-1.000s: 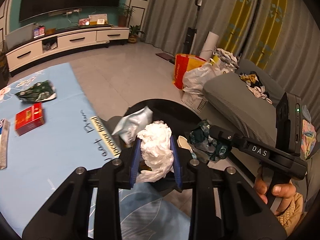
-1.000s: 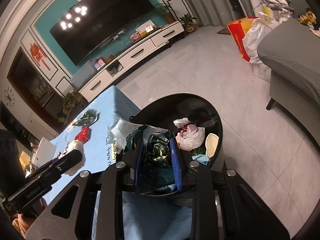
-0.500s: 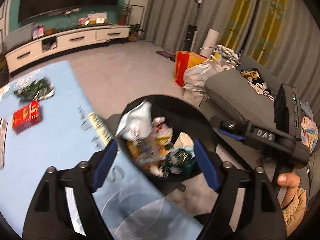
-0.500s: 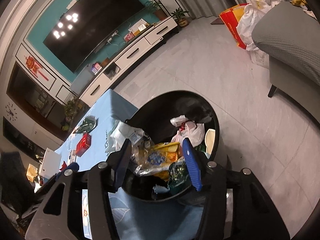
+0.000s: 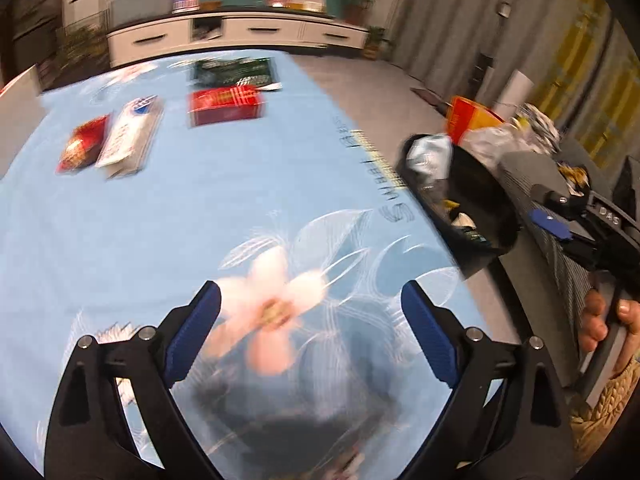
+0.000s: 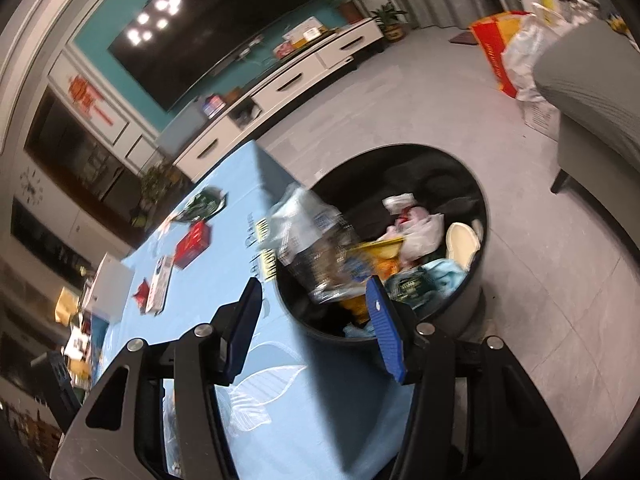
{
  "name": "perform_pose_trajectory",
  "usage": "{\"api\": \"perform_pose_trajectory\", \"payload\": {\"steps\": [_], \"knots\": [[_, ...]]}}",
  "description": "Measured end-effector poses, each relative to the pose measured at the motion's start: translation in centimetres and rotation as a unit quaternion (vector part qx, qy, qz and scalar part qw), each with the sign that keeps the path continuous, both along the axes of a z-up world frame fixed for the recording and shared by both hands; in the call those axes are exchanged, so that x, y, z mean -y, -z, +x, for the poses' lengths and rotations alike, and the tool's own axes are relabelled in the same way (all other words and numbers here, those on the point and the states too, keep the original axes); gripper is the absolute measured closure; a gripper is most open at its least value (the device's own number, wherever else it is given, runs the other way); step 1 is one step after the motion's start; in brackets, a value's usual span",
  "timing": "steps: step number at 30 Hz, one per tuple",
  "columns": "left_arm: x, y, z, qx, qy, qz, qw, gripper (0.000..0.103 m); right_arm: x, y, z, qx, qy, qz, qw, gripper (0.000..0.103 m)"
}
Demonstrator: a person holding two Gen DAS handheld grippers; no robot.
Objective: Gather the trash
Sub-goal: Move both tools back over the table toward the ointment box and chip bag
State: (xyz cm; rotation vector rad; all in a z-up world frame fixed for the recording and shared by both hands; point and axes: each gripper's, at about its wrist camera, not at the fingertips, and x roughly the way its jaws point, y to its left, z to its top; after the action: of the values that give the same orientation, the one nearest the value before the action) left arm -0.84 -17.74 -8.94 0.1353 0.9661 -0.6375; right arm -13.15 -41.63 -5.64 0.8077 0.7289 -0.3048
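My left gripper [image 5: 310,312] hangs over the blue counter [image 5: 168,216] with its jaws spread wide and nothing between them; they have just been opening. My right gripper [image 6: 316,312] is released too, half spread and empty, its jaws having just been opening, poised at the near rim of the black bin [image 6: 478,292].

The bin stands on the floor, touching the counter's edge. It holds a heap of trash [image 6: 372,252]: a clear crumpled bag, a yellow wrapper, a white bag, a pale cup and teal paper, all jumbled and partly blurred, so I cannot count the pieces.

Farther along the counter I count four items left: a red packet [image 5: 82,148], a white box [image 5: 132,136] just beside it, a red box [image 5: 226,105], and a green wrapper [image 5: 234,71] behind that. Motion blur smears all four, and their print is unreadable.

At the left view's right edge a hand [image 5: 604,320] grips the right gripper's handle, cut off by the frame.
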Motion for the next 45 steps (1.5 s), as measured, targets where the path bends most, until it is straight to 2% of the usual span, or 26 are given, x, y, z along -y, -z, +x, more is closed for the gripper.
{"api": "perform_pose_trajectory", "payload": {"steps": [5, 8, 13, 27, 31, 34, 45], "knots": [[-4.5, -0.3, -0.9, -0.005, -0.046, -0.010, 0.9989, 0.011, -3.7, -0.9, 2.0, -0.004, -0.044, -0.008, 0.999, 0.047], [-6.6, -0.9, -1.8, 0.010, -0.066, -0.010, 0.9978, 0.010, -6.1, -1.4, 3.3, -0.006, -0.077, -0.016, 0.997, 0.047], [-10.4, -2.2, -3.1, 0.031, -0.101, -0.034, 0.9938, 0.006, -9.7, -2.3, 5.2, -0.021, -0.123, -0.040, 0.991, 0.046], [-16.6, -2.6, -3.2, 0.040, -0.143, -0.090, 0.9848, 0.004, -18.1, -4.5, 8.8, -0.041, -0.199, -0.102, 0.974, 0.041], [-17.7, -2.7, -3.1, 0.045, -0.158, -0.096, 0.9818, 0.003, -19.9, -4.8, 9.7, -0.047, -0.209, -0.119, 0.969, 0.026], [-18.6, -2.8, -2.9, 0.050, -0.172, -0.100, 0.9788, 0.003, -21.2, -4.5, 10.4, -0.055, -0.219, -0.128, 0.966, 0.022], [-21.7, -2.8, -1.5, 0.051, -0.213, -0.110, 0.9695, 0.003, -24.5, -3.5, 12.3, -0.089, -0.249, -0.164, 0.950, 0.016]]}}
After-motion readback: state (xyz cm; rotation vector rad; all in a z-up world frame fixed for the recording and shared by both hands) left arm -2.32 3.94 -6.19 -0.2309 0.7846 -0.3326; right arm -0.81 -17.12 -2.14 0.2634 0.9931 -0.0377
